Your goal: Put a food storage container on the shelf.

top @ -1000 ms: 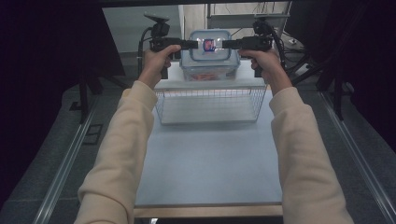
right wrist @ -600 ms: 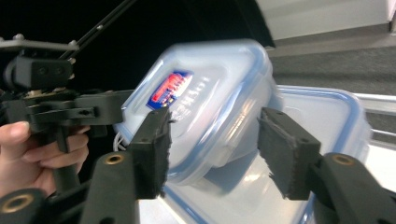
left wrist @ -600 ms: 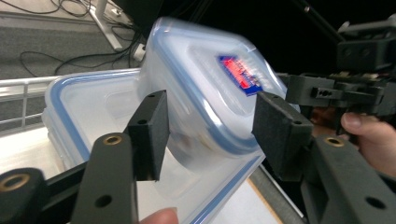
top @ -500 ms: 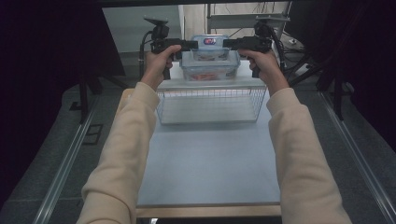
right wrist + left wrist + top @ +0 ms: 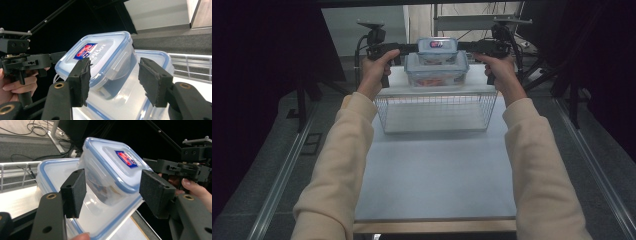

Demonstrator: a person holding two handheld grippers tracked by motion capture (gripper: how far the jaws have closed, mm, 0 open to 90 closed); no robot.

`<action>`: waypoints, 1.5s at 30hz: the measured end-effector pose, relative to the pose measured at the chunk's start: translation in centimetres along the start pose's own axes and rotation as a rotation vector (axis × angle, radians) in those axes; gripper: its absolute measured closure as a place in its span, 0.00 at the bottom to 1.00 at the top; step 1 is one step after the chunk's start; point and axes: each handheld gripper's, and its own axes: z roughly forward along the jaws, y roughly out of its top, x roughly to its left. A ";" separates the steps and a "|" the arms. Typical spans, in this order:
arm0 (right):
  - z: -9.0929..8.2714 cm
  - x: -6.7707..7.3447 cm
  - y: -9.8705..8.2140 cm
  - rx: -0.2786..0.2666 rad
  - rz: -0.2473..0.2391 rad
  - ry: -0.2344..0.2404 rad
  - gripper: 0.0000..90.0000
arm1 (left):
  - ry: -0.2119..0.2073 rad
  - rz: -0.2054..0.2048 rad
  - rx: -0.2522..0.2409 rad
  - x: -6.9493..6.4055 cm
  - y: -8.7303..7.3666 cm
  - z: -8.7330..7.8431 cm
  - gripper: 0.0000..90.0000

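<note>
A small clear box with a blue-rimmed lid (image 5: 437, 50) rests on top of a larger clear box (image 5: 437, 70) at the table's far end. My left gripper (image 5: 413, 49) reaches in from the left and my right gripper (image 5: 462, 48) from the right, level with the small box. In the left gripper view the small box (image 5: 112, 170) lies between the jaws of my left gripper (image 5: 115, 192), and one pad stands well off it. My right gripper (image 5: 116, 80) brackets the small box (image 5: 100, 57) likewise. Both pairs of jaws have just been opening.
A wire basket (image 5: 437, 107) stands on the pale table (image 5: 437, 170) just in front of the stacked boxes. Metal rails run along both sides of the table. Dark stands and cables crowd the space beyond the far edge.
Both pairs of jaws have spread away from the small box's sides. The small box stays on the larger one, and the hands have hardly moved.
</note>
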 end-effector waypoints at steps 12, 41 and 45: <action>-3.5 1.3 -2.8 0.042 -0.091 -0.014 0.45 | 0.005 0.078 0.039 -1.8 -2.5 -1.6 0.42; -9.7 0.1 -17.3 0.054 -0.136 0.122 0.44 | -0.029 0.132 0.061 -2.7 -18.7 -7.0 0.42; -10.0 -1.0 -20.0 0.073 -0.114 0.120 0.44 | -0.023 0.124 0.078 -2.2 -21.4 -7.0 0.42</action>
